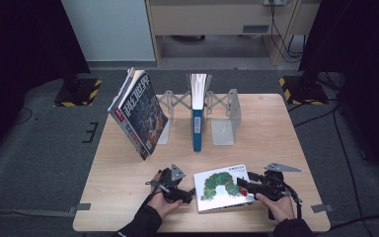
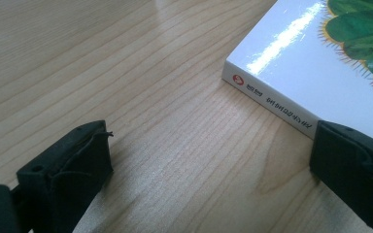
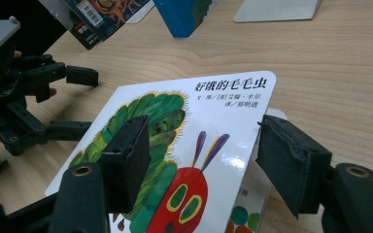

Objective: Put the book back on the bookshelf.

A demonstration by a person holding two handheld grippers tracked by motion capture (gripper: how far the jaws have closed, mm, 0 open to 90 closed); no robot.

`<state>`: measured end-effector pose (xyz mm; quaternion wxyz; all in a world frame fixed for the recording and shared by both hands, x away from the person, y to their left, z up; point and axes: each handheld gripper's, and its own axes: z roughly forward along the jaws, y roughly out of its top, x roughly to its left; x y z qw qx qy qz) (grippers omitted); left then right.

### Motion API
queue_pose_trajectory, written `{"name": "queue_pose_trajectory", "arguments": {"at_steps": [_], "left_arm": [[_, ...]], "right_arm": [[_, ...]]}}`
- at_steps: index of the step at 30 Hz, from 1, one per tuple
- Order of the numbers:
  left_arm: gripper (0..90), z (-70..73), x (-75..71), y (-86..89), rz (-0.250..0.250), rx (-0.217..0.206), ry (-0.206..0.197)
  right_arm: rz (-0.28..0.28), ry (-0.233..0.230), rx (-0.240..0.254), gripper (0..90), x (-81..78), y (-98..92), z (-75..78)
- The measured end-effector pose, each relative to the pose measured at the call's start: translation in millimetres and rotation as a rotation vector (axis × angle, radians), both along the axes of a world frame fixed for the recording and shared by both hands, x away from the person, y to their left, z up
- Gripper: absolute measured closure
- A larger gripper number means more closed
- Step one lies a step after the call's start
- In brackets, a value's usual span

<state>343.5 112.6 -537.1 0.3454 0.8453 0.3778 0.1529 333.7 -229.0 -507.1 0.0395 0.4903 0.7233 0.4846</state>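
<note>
A white picture book (image 1: 222,187) with a green caterpillar on its cover lies flat near the front of the wooden table (image 1: 118,173). My right gripper (image 1: 242,187) is at its right edge. In the right gripper view the cover (image 3: 175,145) is slightly raised off the page below. One jaw lies over the cover and the other stands just past its edge, so my right gripper (image 3: 204,145) is open. My left gripper (image 1: 191,194) stands wide open at the book's left side. Its (image 2: 213,155) one jaw is right at the book's spine (image 2: 272,102).
A metal bookend rack (image 1: 224,123) stands at the back middle with a blue book (image 1: 197,123) upright in it. A large magazine (image 1: 140,116) leans against the rack's left end. Bare wood lies to the left and right of the picture book.
</note>
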Motion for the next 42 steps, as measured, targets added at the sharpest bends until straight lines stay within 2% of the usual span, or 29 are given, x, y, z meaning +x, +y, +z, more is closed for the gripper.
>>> {"name": "queue_pose_trajectory", "arguments": {"at_steps": [7,8,10,13,15,21,29,32,34,36,40,42], "left_arm": [[0.2,0.0,0.0,0.0,0.000,0.000,0.000],[0.2,0.0,0.0,0.0,0.000,0.000,0.000],[0.1,0.0,0.0,0.0,0.000,0.000,0.000],[0.1,0.0,0.0,0.0,0.000,0.000,0.000],[0.2,0.0,0.1,0.1,-0.001,0.001,0.000],[0.0,0.1,0.9,0.5,-0.007,0.000,0.003],[0.2,0.2,1.3,1.7,-0.009,-0.005,0.006],[4.3,2.2,2.0,3.6,-0.016,-0.010,0.006],[12.6,5.7,2.4,6.6,-0.011,-0.047,0.030],[16.8,9.1,3.0,8.4,-0.003,-0.111,0.071],[18.0,16.9,-0.8,6.9,-0.021,-0.171,0.050],[18.2,18.8,-3.1,4.1,-0.046,-0.204,0.059]], "right_arm": [[-0.001,-0.008,0.036,37.5,-4.0,-1.0,3.4],[0.009,-0.003,0.043,43.3,-4.4,-1.2,3.6],[0.044,0.028,0.085,43.6,-5.5,2.4,2.1],[0.081,0.020,0.017,42.5,-6.9,13.1,1.1],[0.083,0.022,0.006,44.7,-4.9,13.9,0.1],[0.086,0.049,0.012,50.3,-0.5,11.0,-2.7],[0.112,0.064,0.055,58.4,2.8,11.4,-2.3],[0.120,0.075,0.070,60.8,3.6,11.0,-1.7],[0.124,0.081,0.079,62.8,4.3,10.3,-1.2],[0.123,0.087,0.094,64.7,4.6,9.6,-0.6],[0.128,0.077,0.117,69.8,4.5,8.9,2.5],[0.130,0.075,0.125,71.2,4.3,8.9,3.9]]}}
